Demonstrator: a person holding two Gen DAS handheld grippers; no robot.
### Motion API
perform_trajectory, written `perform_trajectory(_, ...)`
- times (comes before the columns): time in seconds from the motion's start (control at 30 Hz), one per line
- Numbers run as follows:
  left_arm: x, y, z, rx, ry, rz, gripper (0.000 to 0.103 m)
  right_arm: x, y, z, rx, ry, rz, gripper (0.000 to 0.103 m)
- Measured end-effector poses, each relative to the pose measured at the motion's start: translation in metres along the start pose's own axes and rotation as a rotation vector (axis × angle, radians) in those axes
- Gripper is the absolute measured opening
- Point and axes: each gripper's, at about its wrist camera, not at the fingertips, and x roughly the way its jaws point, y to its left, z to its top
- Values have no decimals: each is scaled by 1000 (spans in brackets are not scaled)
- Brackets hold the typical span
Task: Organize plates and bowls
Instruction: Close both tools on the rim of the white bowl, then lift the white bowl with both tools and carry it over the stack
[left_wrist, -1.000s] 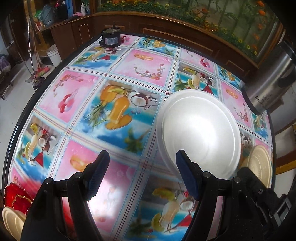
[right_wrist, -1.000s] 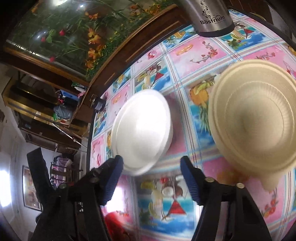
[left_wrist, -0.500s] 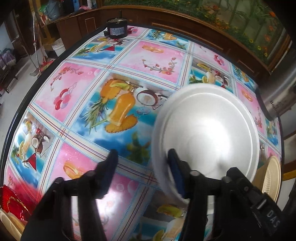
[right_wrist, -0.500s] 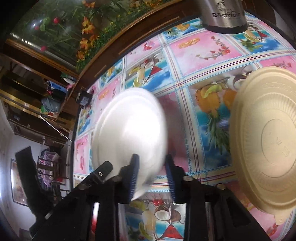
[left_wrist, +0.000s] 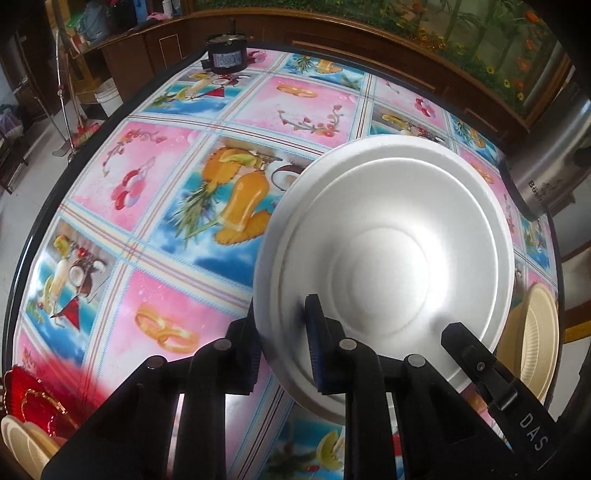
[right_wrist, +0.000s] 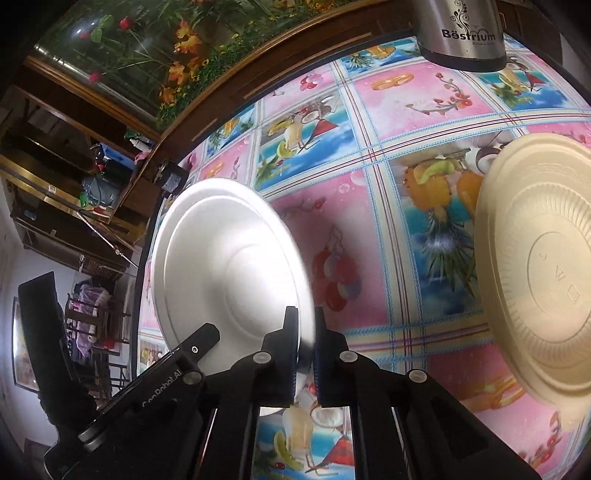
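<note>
left gripper (left_wrist: 284, 343): jaws just closed, pinching white bowl (left_wrist: 388, 258) rim | right gripper (right_wrist: 304, 354): jaws just closed, pinching opposite rim | next, likely: lift toward cream plate (right_wrist: 539, 280)

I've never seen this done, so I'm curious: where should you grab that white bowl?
Take the white bowl by its thin rim, from the near edge, one finger on each face; the bowl looks too wide to span. The left tool, its jaws just closing, and the right tool both pinch that rim.
</note>
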Motion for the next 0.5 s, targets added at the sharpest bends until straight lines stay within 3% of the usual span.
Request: perform_trajectory(0.5,-51,34,-40,-20,-43,-22,19,-46,29,-45,-71,-28,10,7)
